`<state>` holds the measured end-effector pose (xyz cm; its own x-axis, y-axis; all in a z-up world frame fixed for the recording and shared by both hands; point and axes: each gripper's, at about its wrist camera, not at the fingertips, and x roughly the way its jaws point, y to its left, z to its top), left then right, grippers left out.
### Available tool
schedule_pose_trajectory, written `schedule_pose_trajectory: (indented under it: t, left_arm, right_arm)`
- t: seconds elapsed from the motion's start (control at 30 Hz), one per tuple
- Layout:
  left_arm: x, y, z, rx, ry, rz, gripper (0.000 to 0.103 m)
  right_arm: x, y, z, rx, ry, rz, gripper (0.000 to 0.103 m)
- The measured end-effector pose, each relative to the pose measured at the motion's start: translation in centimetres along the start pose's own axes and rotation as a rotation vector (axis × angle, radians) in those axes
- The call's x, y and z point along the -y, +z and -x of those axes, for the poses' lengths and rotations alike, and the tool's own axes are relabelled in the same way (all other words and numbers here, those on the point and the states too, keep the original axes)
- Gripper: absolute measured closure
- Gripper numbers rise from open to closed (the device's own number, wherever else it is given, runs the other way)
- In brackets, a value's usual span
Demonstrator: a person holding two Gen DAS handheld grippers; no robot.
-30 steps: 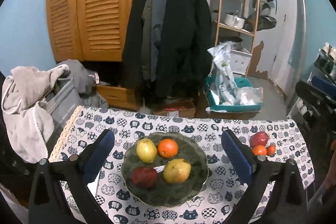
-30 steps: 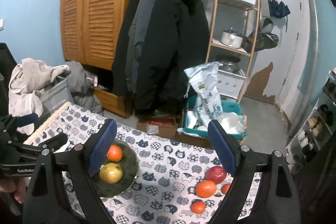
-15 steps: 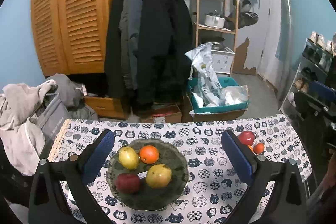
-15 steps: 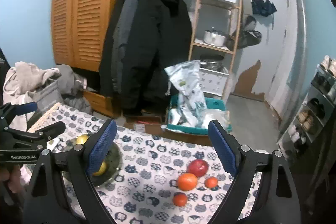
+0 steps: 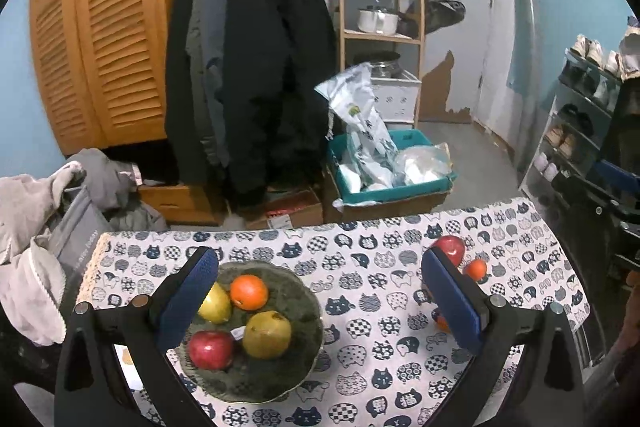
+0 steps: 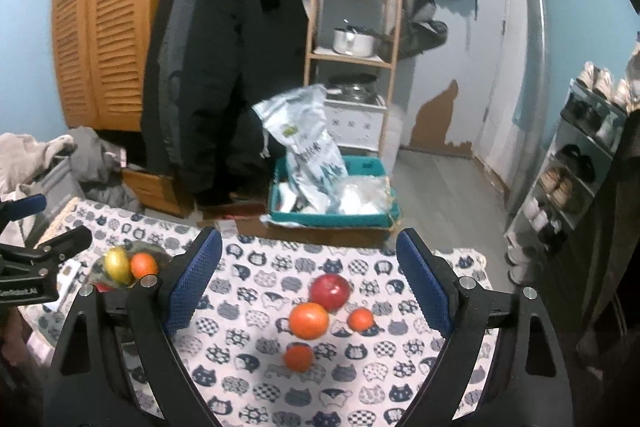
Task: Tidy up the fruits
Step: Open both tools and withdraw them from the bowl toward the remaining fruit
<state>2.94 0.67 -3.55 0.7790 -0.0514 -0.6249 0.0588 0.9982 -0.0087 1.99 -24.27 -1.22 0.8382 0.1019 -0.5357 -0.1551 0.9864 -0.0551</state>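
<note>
Red apple (image 6: 330,291) between spread fingers (image 6: 192,283)

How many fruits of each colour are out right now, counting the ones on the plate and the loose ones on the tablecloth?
Red: 2, one on the plate, one loose
Orange: 4, one on the plate, three loose
Yellow-green: 2, both on the plate
Total: 8
</note>
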Motion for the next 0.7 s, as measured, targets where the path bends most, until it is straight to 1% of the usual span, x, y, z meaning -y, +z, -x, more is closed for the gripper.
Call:
schedule_pose_trajectory:
  t: [0.13, 0.27, 0.5, 0.7]
  left_arm:
    - [1.4, -0.4, -1.4, -0.028, -0.003, -0.029, 0.0]
    - [2.5, -1.1, -3.3, -0.066, 0.012, -0.053, 0.0]
    - [3.1, -2.7, -6.7, -0.147, 0.009, -0.052, 0.0]
    - [3.5, -4.4, -9.7, -0.214, 0.025, -0.048, 0.0]
  right_arm:
    - [0.9, -1.0, -1.2, -0.039, -0.02, -0.009, 0.015]
    - [1.6, -2.0, -2.9, -0.094, -0.01, -0.03, 0.015]
    - [2.6, -4.5, -6.2, -0.207, 0.0, -0.062, 0.015]
    - [2.7, -7.0, -9.4, -0.302, 0.015, -0.07, 0.015]
